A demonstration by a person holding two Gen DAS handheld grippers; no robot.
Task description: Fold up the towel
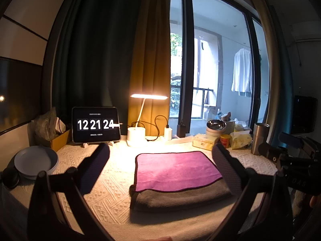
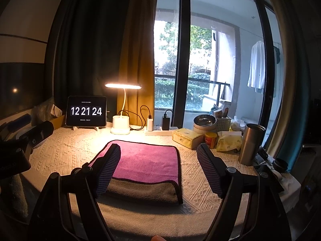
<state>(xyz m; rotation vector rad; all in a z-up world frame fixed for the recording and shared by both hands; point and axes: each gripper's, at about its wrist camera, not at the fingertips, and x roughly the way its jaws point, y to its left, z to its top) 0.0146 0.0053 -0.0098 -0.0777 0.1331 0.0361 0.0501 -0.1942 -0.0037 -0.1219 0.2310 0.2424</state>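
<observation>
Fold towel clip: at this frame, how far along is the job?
Done: the towel lies on the table, folded purple over grey, with a grey strip showing at the near edge. In hand: nothing; left gripper and right gripper are open above it. Left: possibly another fold or squaring; cannot tell.

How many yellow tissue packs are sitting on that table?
2. A boxy tissue pack lies behind the towel, in front of the steel bowl. A softer tissue pack sits further right, beside the metal tumbler. More may hide behind the clutter.
</observation>
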